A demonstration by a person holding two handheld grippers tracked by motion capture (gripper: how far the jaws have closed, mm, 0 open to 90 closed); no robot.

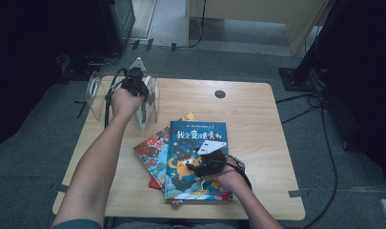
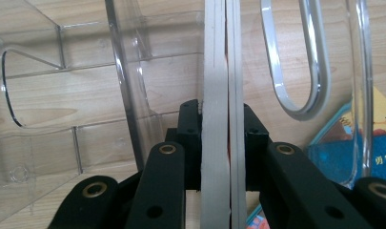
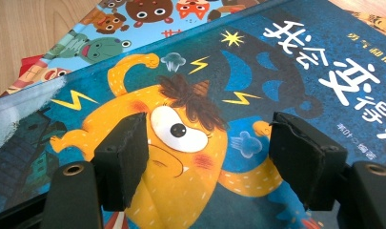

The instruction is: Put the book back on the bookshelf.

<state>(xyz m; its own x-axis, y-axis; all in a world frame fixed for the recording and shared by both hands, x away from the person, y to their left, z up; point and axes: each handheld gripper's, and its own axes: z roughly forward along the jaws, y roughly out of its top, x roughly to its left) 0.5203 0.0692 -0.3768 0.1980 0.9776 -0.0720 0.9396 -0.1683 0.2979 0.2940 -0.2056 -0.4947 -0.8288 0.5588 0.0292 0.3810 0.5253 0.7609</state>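
A thin book (image 2: 214, 71) stands on edge inside a clear acrylic rack (image 2: 62, 86), and I see its grey page edges from above. My left gripper (image 2: 222, 119) is shut on the top edge of that book. In the high view the left gripper (image 1: 135, 88) hovers over the rack (image 1: 96, 93) at the table's back left, with the upright book (image 1: 144, 114) below it. My right gripper (image 3: 207, 152) stands open just above a blue picture book (image 3: 257, 62) with a yellow monster on the cover. That blue book (image 1: 195, 143) tops a fanned stack, and the right gripper (image 1: 193, 167) hangs over its lower half.
Under the blue book lie a red animal-pattern book (image 1: 150, 152) and a yellow one (image 1: 188, 116). The wooden table (image 1: 257, 109) has a small black hole (image 1: 219, 94) near its back edge. Cables run across the floor to the right.
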